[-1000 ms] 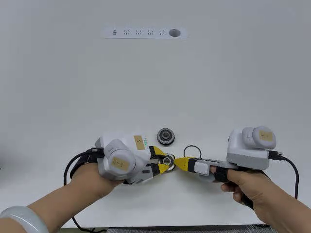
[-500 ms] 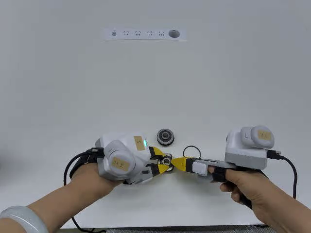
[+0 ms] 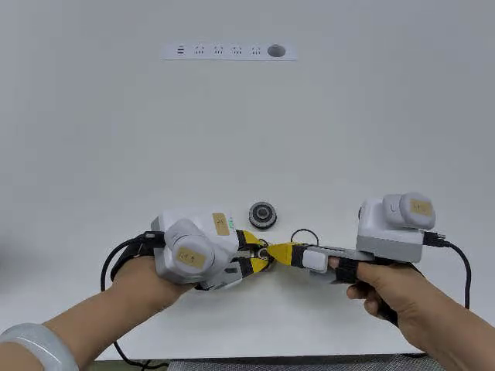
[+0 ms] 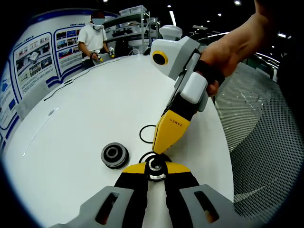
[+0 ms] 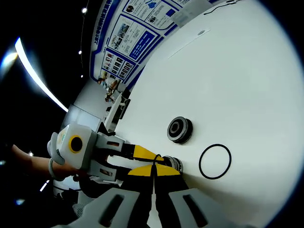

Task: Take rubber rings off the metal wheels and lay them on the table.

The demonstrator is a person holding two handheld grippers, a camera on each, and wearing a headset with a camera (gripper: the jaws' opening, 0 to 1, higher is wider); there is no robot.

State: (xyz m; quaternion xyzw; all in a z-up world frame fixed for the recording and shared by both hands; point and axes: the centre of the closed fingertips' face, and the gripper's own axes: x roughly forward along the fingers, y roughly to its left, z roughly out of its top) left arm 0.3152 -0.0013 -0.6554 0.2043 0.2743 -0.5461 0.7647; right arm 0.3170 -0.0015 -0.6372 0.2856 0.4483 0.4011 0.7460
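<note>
My left gripper (image 3: 258, 259) is shut on a small metal wheel (image 4: 155, 166), held just above the white table (image 3: 325, 139). Its thin black rubber ring (image 4: 144, 156) bulges off the wheel's rim. My right gripper (image 3: 272, 251) comes in from the right with its yellow jaws pressed together at that rim, pinching the ring (image 5: 157, 157). In the left gripper view the right gripper (image 4: 156, 151) points down onto the wheel. A loose rubber ring (image 3: 306, 234) lies flat on the table beside them. A second wheel (image 3: 263, 215) with its ring on sits just behind.
A white power strip (image 3: 230, 52) lies at the far side of the table. A black cable (image 3: 116, 267) trails from the left hand and another (image 3: 466, 270) from the right. The table's front edge (image 3: 294, 357) runs just below the hands.
My right gripper has slid left until its tips meet the wheel in the left gripper. The loose ring and the second wheel have stayed in place.
</note>
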